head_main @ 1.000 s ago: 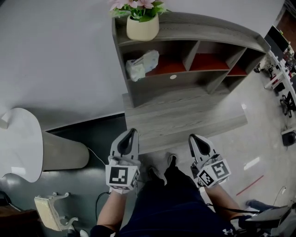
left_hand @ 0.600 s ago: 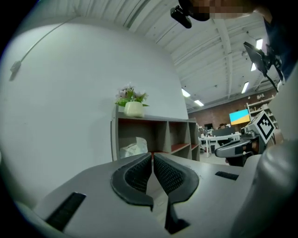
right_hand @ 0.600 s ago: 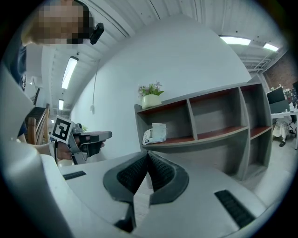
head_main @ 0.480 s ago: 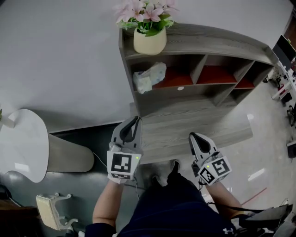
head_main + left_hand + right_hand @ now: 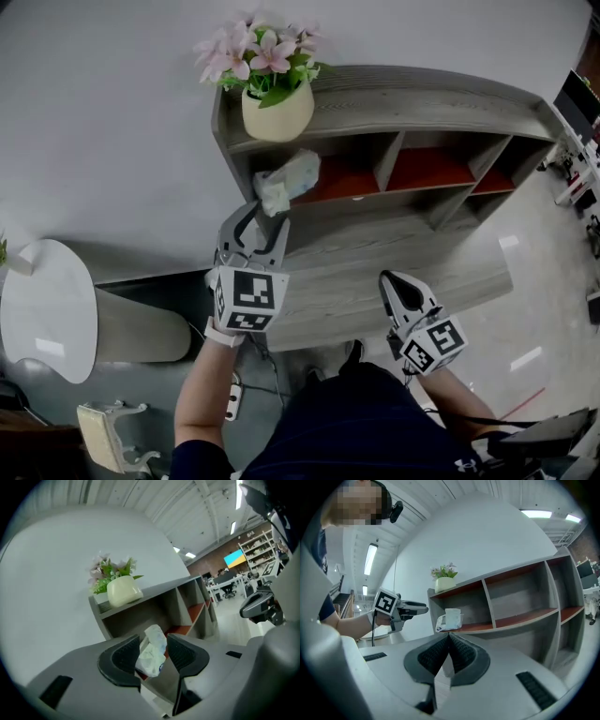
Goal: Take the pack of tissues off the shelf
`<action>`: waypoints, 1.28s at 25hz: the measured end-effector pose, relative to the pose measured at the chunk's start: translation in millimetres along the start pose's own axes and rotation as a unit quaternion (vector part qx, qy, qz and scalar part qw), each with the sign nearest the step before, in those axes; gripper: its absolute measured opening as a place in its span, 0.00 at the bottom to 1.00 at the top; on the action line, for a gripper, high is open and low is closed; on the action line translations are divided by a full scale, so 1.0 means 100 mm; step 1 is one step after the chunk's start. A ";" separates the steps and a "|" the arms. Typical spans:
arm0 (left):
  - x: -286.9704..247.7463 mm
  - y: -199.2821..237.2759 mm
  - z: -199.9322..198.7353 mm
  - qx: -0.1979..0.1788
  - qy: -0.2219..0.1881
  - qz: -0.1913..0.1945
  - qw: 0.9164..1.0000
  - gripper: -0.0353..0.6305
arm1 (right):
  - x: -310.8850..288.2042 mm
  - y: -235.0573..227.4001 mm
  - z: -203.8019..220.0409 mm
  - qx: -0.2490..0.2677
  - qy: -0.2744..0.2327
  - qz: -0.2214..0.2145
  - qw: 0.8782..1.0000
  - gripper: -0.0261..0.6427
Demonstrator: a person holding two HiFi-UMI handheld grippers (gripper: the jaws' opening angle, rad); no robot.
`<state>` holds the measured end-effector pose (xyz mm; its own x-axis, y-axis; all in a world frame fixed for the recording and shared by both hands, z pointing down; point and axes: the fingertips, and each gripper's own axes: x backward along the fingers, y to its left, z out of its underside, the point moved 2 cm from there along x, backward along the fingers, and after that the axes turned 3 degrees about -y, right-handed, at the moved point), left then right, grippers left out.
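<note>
The pack of tissues, white and crumpled, lies in the leftmost compartment of the grey shelf unit on a red board. My left gripper is raised in front of that compartment and its jaws are opening. The left gripper view frames the pack in the gap of the left gripper, still ahead of the pads and untouched. In the right gripper view the left gripper stops short of the pack. My right gripper hangs lower by the bottom ledge, shut and empty.
A cream pot of pink flowers stands on the shelf top just above the pack. Dividers split the shelf into further compartments to the right. A wide low ledge juts out below. A white round table stands at the left.
My left gripper has risen and moved forward to the pack's compartment, and its jaws have parted. The right gripper has stayed low and shut.
</note>
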<state>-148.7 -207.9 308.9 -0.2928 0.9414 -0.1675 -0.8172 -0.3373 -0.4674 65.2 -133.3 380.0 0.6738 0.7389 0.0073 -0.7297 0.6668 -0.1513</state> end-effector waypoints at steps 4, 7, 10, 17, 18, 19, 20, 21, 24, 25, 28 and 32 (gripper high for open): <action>-0.34 0.07 -0.09 -0.045 0.048 0.001 0.998 0.37 | -0.07 -0.13 0.02 -0.019 -0.001 -0.008 1.000 0.04; -0.62 0.08 -0.09 -0.063 0.083 0.013 0.994 0.39 | -0.15 -0.16 0.03 -0.029 -0.002 -0.020 0.999 0.04; -0.85 0.12 -0.01 -0.078 0.123 0.020 0.989 0.40 | -0.21 -0.16 0.03 -0.036 -0.005 -0.033 0.999 0.04; -1.16 0.15 0.09 -0.061 0.168 0.034 0.983 0.41 | -0.22 -0.20 0.10 -0.062 -0.004 -0.038 0.997 0.04; -1.21 0.12 0.10 -0.060 0.175 0.041 0.982 0.42 | -0.21 -0.21 0.10 -0.064 -0.004 -0.036 0.997 0.04; -1.26 0.09 0.13 -0.059 0.185 0.049 0.980 0.44 | -0.20 -0.22 0.10 -0.064 -0.003 -0.034 0.997 0.04; -1.32 0.05 0.17 -0.060 0.198 0.057 0.977 0.46 | -0.19 -0.23 0.10 -0.065 -0.003 -0.031 0.997 0.04; -1.38 0.02 0.23 -0.065 0.213 0.062 0.973 0.49 | -0.17 -0.25 0.10 -0.065 -0.003 -0.028 0.997 0.04; -1.51 -0.07 0.45 -0.092 0.261 0.073 0.958 0.53 | -0.12 -0.28 0.12 -0.069 -0.001 -0.017 0.997 0.04; -1.52 -0.10 0.51 -0.102 0.271 0.075 0.954 0.53 | -0.10 -0.29 0.13 -0.070 -0.001 -0.013 0.997 0.04; -1.52 -0.12 0.60 -0.125 0.278 0.072 0.950 0.48 | -0.03 -0.35 0.16 -0.077 -0.001 -0.001 0.997 0.04; -1.44 -0.07 0.54 -0.137 0.257 0.056 0.955 0.39 | 0.06 -0.44 0.20 -0.089 -0.001 0.015 0.996 0.04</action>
<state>-127.4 -341.1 382.8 -0.0296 0.7988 -0.6009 -0.6145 -0.4887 -0.6193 98.5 -156.5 406.3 0.6517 0.7585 0.0028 -0.7168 0.6171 -0.3247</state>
